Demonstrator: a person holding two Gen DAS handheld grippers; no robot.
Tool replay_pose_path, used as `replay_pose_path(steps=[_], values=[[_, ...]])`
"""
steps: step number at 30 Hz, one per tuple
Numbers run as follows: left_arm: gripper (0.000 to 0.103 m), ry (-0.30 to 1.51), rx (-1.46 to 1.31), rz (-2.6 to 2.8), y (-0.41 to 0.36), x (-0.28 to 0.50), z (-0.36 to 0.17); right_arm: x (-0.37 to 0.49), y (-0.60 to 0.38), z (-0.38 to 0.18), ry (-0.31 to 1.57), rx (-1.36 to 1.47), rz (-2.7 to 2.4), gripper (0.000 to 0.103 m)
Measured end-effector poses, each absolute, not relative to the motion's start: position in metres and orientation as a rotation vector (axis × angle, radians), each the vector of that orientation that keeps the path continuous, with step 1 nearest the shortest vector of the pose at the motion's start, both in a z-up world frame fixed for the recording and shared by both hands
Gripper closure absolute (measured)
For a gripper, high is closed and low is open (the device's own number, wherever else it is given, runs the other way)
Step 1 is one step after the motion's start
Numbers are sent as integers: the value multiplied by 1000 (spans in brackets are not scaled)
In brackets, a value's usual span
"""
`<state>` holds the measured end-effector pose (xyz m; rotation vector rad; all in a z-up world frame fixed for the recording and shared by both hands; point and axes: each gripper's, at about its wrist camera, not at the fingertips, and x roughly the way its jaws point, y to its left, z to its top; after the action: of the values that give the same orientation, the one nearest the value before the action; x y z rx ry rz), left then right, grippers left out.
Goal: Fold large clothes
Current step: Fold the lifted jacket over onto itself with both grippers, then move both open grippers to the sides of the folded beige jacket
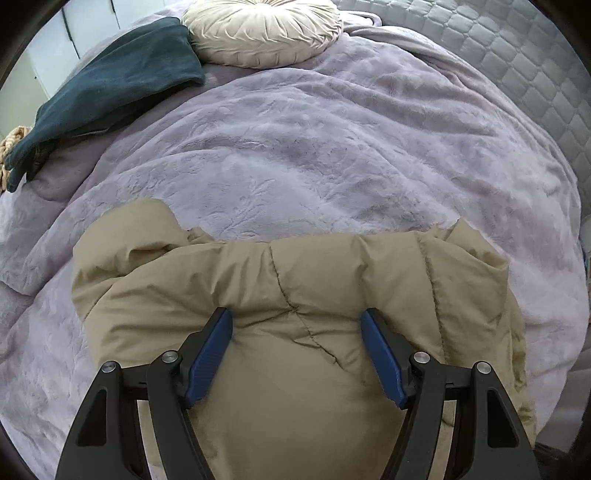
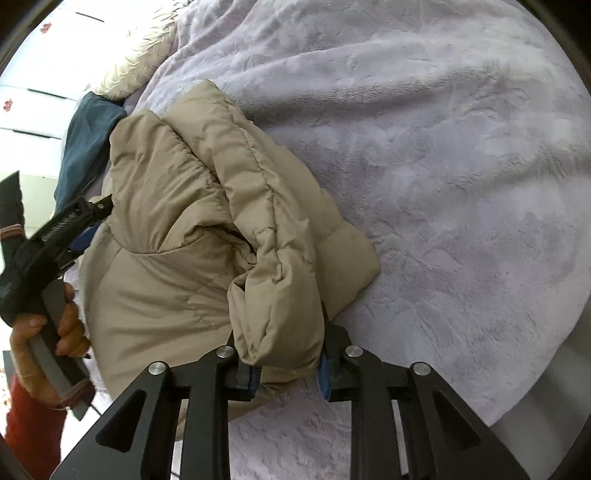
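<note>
Puffer jacket (image 1: 295, 295): beige, quilted, bunched on bed blanket (image 1: 314, 147) | left hand-held gripper (image 1: 297, 325): held apart above it | right hand-held gripper (image 2: 286, 373): clamped on folded sleeve.

A round cream pillow (image 1: 262, 31) touches a teal blanket (image 1: 110, 85) on the lavender bedspread (image 1: 314, 147).

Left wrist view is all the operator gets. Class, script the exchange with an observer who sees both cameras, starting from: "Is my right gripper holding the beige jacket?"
Observer: Yes. The right gripper is shut on a bunched fold of the beige jacket, with the fingers on either side of the fold.
Operator: My left gripper is open over the jacket. Which edge is it at?
Observer: The edge opposite the right gripper's fold.
Operator: Who is holding it?
Observer: A bare left hand wraps its handle, with a red sleeve at the wrist.
</note>
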<state>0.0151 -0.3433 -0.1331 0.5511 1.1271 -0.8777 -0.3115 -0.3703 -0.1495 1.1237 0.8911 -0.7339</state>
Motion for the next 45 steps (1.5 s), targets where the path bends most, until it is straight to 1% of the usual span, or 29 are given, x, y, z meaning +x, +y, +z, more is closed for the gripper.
replay_pose_path(steps=[4, 8, 12, 15, 20, 28, 34, 36, 45], values=[[31, 1139, 536, -863, -343, 19, -136, -325, -371, -122, 888, 1074, -748, 77], [31, 1141, 534, -864, -341, 20, -136, -337, -370, -83, 833, 978, -786, 77], [30, 1138, 532, -862, -340, 20, -136, -324, -368, -61, 806, 907, -736, 77], [29, 1133, 537, -855, -338, 19, -135, -299, -366, -73, 880, 869, -697, 77], [29, 1145, 524, -853, -331, 20, -127, -286, -363, -120, 1019, 879, -710, 78], [29, 1171, 526, -834, -293, 13, -99, -282, -365, -139, 1068, 885, -708, 78], [29, 1232, 488, -807, -249, 5, -85, -276, -362, -133, 1081, 874, -727, 77], [29, 1244, 486, -791, -237, 2, -83, -269, -359, -126, 1075, 871, -732, 76], [29, 1286, 481, -742, -190, 6, -85, -267, -327, -97, 994, 848, -779, 75]])
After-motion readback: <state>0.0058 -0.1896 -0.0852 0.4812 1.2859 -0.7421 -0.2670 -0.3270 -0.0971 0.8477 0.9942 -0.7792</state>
